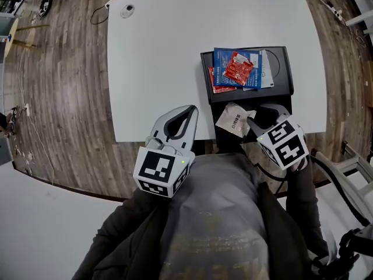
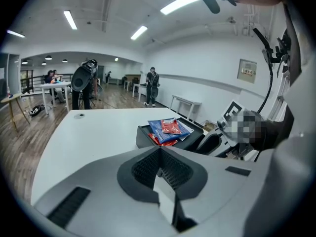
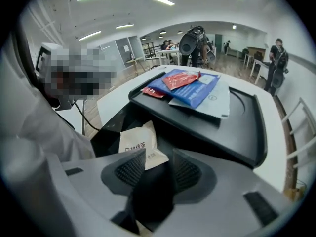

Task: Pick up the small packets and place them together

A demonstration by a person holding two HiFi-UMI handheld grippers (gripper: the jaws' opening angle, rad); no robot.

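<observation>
A black tray (image 1: 281,80) on the white table holds a blue packet (image 1: 224,60), a red packet (image 1: 238,67) on top of it, a second red packet (image 1: 217,87) underneath and a white one (image 1: 266,69). In front of the tray a crumpled white packet (image 1: 234,120) lies on a lower black surface. My right gripper (image 1: 254,119) is at this packet's right edge. In the right gripper view the white packet's (image 3: 137,141) corner sits between the parted jaws of the gripper (image 3: 159,154), with a gap beside it. My left gripper (image 1: 191,111) hovers at the table's near edge, shut and empty.
The white table (image 1: 163,57) stretches left of the tray, with a small round device (image 1: 127,9) and its cable at the far corner. Wooden floor surrounds it. Behind the table stand a person with a camera rig (image 2: 81,80) and other tables.
</observation>
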